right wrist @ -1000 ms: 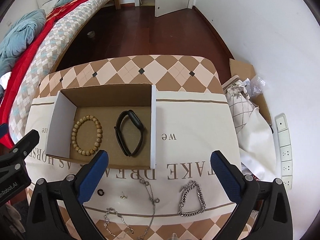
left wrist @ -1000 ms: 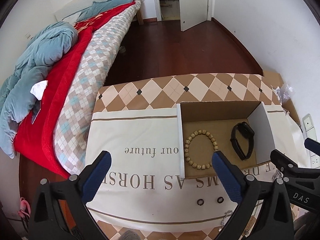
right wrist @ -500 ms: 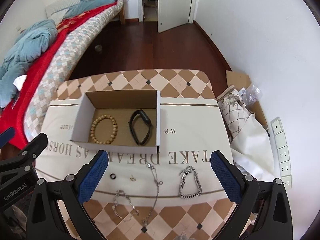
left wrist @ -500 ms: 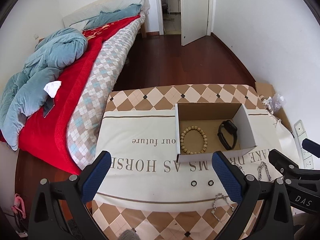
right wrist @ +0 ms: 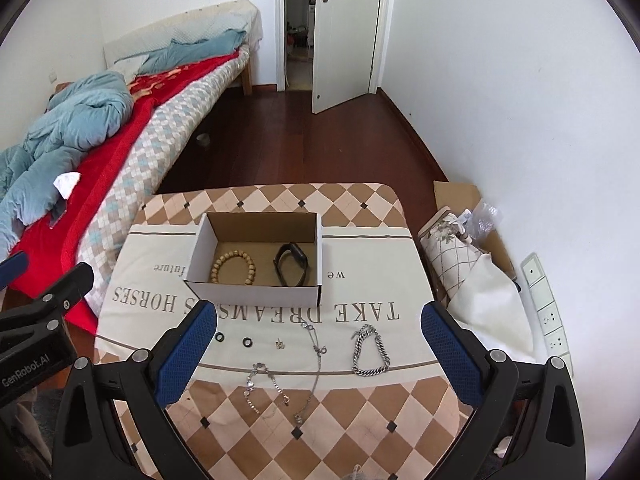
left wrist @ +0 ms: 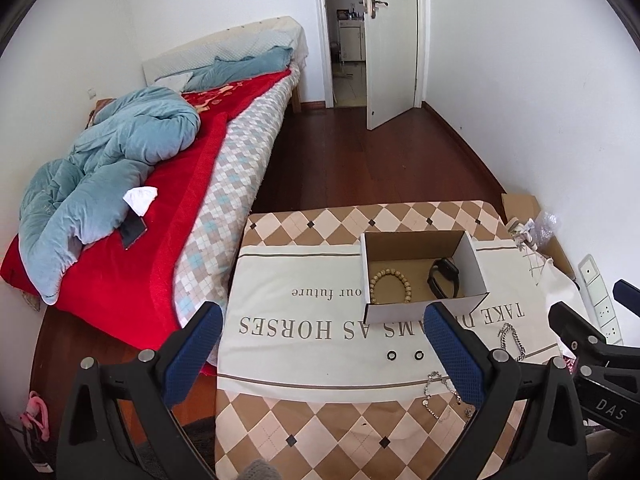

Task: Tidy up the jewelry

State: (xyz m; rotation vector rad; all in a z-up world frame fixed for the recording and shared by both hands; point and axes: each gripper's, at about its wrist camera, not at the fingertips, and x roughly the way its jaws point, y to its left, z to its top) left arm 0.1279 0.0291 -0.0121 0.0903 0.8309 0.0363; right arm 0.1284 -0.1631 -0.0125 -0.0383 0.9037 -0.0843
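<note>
On the table (right wrist: 360, 200), under both of your tools, lies a cream cloth (right wrist: 368, 264) with upside-down lettering, probably there so small metal shows up and does not slide. Sitting toward its far half is the cardboard box (right wrist: 256, 294), mouth up, long axis running left to right across your view, low front wall facing you so a piece can likely be dropped in from your side. Inside it already lie the bead bracelet (right wrist: 233, 267) on the left and the black band (right wrist: 291, 265) on the right, apart from each other.

Your left gripper (left wrist: 322, 354) and right gripper (right wrist: 318, 350) both hang above the near edge with jaws spread wide and nothing between them; I judge neither has committed to a piece.

Loose pieces form a rough row between box and near edge. Farthest right, the heavy chain bracelet (right wrist: 370, 351) is folded into a loop whose long axis runs toward and away from you. Left of it, the thin necklace (right wrist: 314, 368) stretches the same way, from just below the box to the checked border. The crystal chain (right wrist: 260, 386) drapes in an arch nearer you. A tiny earring (right wrist: 280, 344) and two black rings (right wrist: 234, 339) sit side by side, leftmost.
</note>
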